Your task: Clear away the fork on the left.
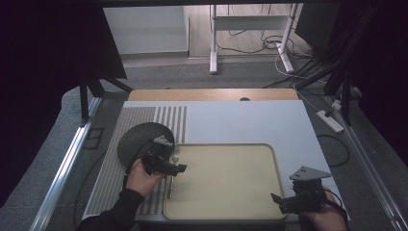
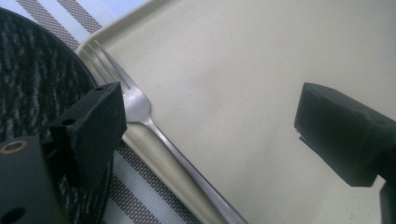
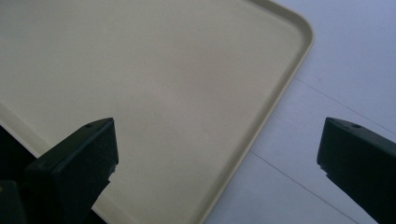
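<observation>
**Fork on the rim, jaws wide**

Because the fork [image 2: 140, 109] lies along the tray [image 2: 261, 79]'s left rim (half on the lip), it could tip onto the striped mat [image 2: 140, 186] if the left gripper [image 2: 205, 126], jaws spread and empty, nudges it; the right gripper [image 1: 278, 198], also spread, hangs over the tray's near right corner.

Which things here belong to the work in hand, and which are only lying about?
In the work:
- fork, lying along the tray's left rim
- beige tray
- left tool, open over the fork

Lying about:
- dark round mat, beside the tray
- striped placemat
- right tool, open, idle at the tray's near right corner
- power strip on the floor
</observation>
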